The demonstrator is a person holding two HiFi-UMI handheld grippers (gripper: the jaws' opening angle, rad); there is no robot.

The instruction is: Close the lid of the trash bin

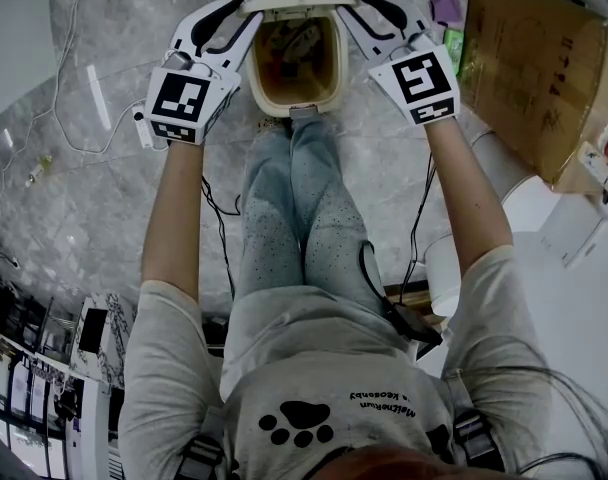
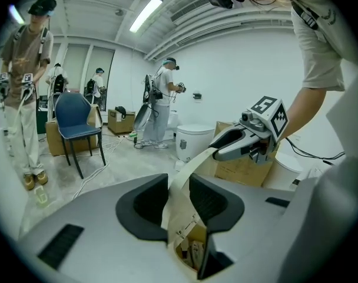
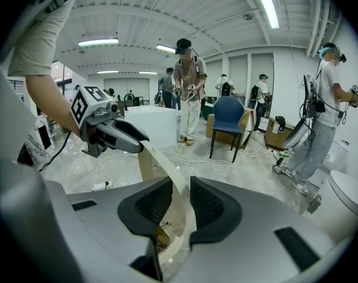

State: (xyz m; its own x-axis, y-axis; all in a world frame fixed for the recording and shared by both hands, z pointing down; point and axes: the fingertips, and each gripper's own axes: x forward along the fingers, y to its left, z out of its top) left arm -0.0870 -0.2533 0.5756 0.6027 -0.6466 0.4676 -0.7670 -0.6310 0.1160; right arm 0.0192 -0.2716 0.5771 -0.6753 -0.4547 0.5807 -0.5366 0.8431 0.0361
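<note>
The cream trash bin (image 1: pixel 338 73) stands on the grey floor in front of my legs, its inside showing rubbish. Its lid (image 1: pixel 294 1) stands up at the far side, seen edge-on from the head view. My left gripper (image 1: pixel 249 10) holds the lid's left edge and my right gripper (image 1: pixel 349 3) its right edge. In the left gripper view the thin cream lid (image 2: pixel 182 175) fills the gap between the dark pads (image 2: pixel 146 202), with the right gripper (image 2: pixel 217 152) across it. In the right gripper view the lid (image 3: pixel 176 184) sits likewise between the pads (image 3: pixel 211 199).
A big cardboard box (image 1: pixel 534 68) lies right of the bin, with white containers (image 1: pixel 514 183) nearer me. Cables (image 1: pixel 74 28) run over the floor at left. Other people and a blue chair (image 2: pixel 79 119) stand further off in the room.
</note>
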